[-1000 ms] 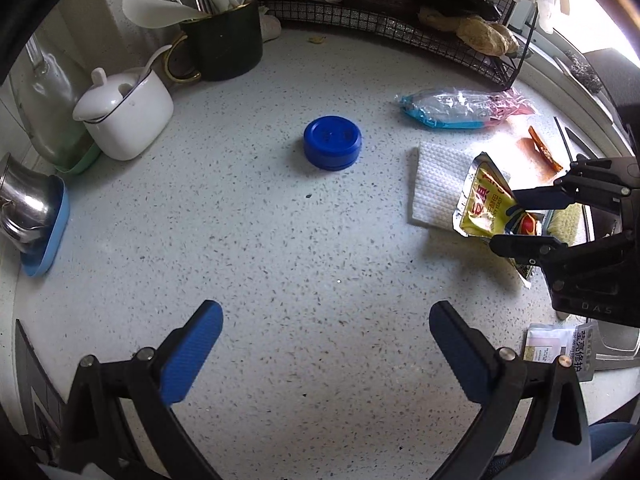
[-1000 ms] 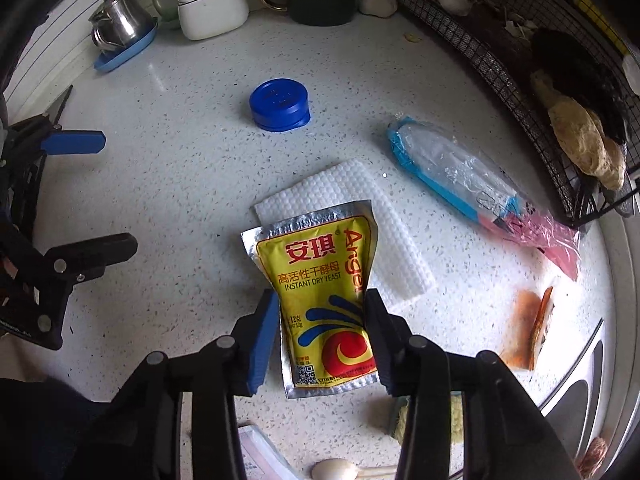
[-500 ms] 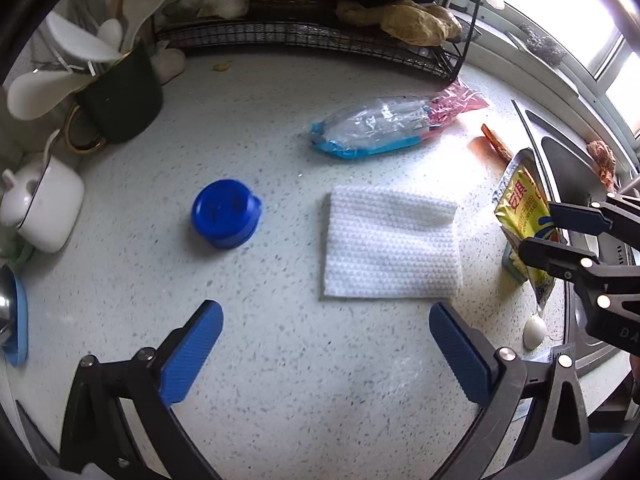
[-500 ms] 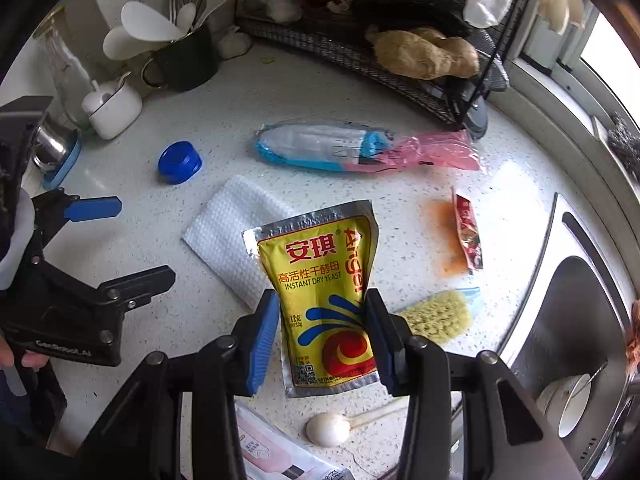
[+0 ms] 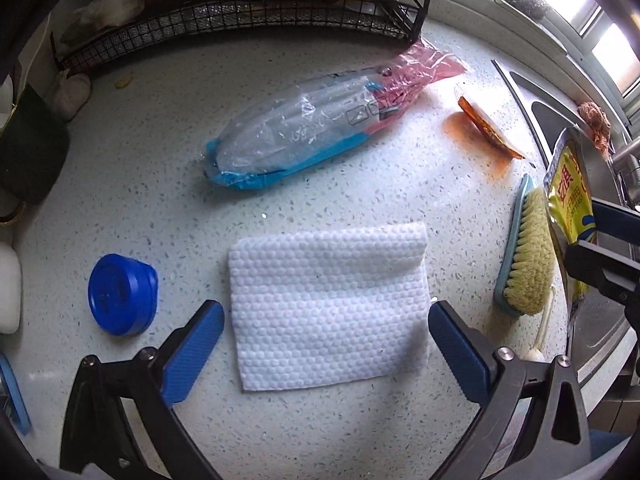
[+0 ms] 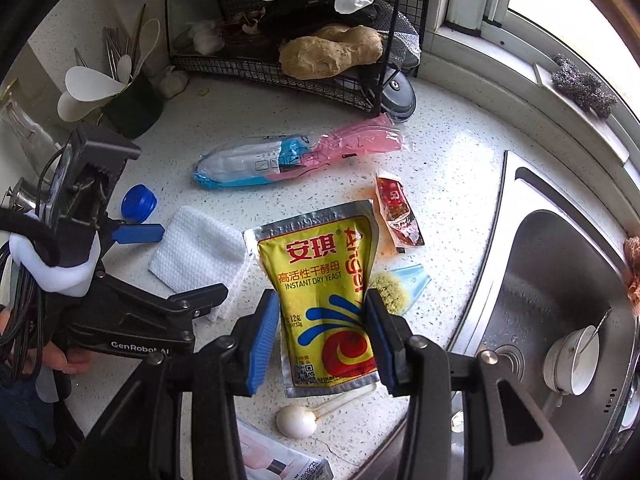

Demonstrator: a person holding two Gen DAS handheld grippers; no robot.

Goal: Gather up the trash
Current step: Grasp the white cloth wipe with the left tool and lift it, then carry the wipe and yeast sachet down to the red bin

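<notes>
Yellow foil yeast sachet point(image 6: 326, 300) is clamped between the pads of our right gripper point(image 6: 322, 336), taken across its lower half and lifted clear of the counter point(image 5: 160, 168) near the sink point(image 6: 560, 280) edge. We judge it light, crinkly and slick; the grip across the flat width looks sound, though the top flops freely.

Our left gripper point(image 5: 326, 344) hangs with jaws wide and empty, straddling the white paper towel point(image 5: 328, 304), which lies flat in the middle of the counter. We judge the towel soft, nearly weightless and limp: a pinch at one edge or a bunched fold should lift it; a flat squeeze may slip over the surface.

Other trash on the counter:
- clear, blue and pink plastic wrapper point(image 5: 304, 136) toward the back, just in front of the wire rack point(image 5: 240, 20); thin, springy.
- red sauce packet point(image 6: 398, 210) lying in an orange smear toward the sink edge; likely sticky.
- blue cap point(image 5: 120, 296) near the left jaw; rigid.

Scrub brush point(image 5: 528, 252) lies by the sink edge; not trash, we think.
</notes>
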